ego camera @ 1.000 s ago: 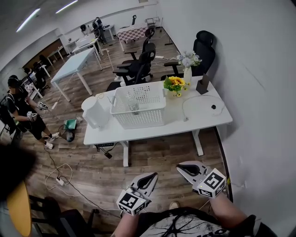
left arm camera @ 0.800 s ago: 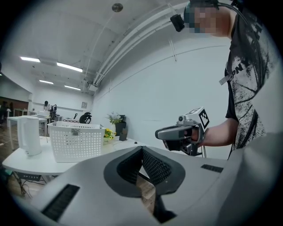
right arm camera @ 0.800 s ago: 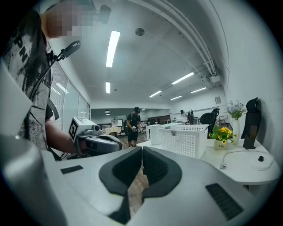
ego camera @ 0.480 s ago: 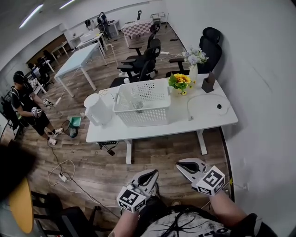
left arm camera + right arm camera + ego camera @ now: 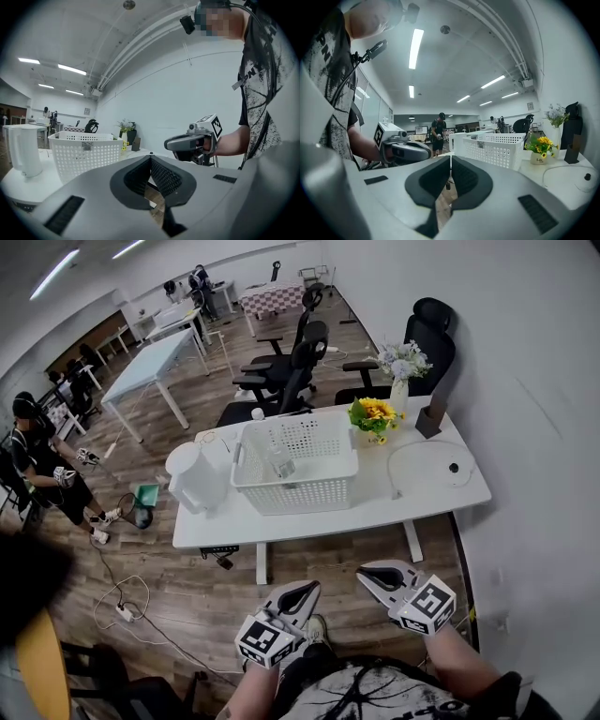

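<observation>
Ahead of left tool (image 5: 309, 586) and right tool (image 5: 362, 571), table (image 5: 377, 507) nearer, jaws together.

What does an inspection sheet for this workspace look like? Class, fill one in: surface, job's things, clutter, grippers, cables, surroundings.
Surface: white table, on wooden floor.
Job's things: white basket on the table, clear container inside.
Clutter: white kettle left of basket; yellow flowers, vase behind right.
Grippers: left gripper and right gripper shut, empty, short of the table.
Cables: white cable looped on table; cord on floor.
Surroundings: office chairs, a person at left.
</observation>
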A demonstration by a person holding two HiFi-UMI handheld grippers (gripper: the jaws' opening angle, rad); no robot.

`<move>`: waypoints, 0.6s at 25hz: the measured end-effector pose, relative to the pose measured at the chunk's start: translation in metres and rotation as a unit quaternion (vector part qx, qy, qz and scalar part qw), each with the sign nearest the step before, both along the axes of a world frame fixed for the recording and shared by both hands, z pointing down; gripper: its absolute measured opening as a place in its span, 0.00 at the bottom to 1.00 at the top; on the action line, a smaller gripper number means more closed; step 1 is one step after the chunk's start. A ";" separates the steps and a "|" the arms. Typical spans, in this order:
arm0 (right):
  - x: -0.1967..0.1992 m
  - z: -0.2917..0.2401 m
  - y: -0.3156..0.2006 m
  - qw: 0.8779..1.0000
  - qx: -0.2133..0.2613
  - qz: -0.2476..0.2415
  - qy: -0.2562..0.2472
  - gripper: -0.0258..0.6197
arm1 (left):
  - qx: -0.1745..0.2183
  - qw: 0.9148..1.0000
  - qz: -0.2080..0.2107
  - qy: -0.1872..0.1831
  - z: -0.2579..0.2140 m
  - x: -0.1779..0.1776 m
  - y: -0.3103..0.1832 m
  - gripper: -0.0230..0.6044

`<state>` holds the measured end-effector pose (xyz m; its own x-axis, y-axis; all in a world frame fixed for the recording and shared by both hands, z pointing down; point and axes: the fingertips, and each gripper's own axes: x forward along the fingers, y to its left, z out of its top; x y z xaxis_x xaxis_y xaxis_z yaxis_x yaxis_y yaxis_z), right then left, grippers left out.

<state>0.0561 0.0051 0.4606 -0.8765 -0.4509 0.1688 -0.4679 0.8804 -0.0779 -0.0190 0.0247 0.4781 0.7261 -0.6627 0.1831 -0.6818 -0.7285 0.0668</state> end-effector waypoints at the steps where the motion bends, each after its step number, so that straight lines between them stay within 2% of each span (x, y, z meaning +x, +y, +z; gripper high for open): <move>1: -0.005 0.001 -0.009 1.000 -0.001 0.004 -0.001 0.08 | 0.000 1.000 0.004 0.000 0.000 -0.005 -0.009 0.05; 15: -0.083 -0.007 -0.113 0.999 0.006 0.040 -0.009 0.08 | 0.011 0.999 0.032 -0.005 -0.011 -0.086 -0.118 0.05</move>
<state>-0.0266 -0.1082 0.4539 -0.8404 -0.5215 0.1480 -0.5353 0.8413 -0.0755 -0.1053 -0.0936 0.4673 0.7660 -0.6183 0.1762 -0.6337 -0.7723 0.0446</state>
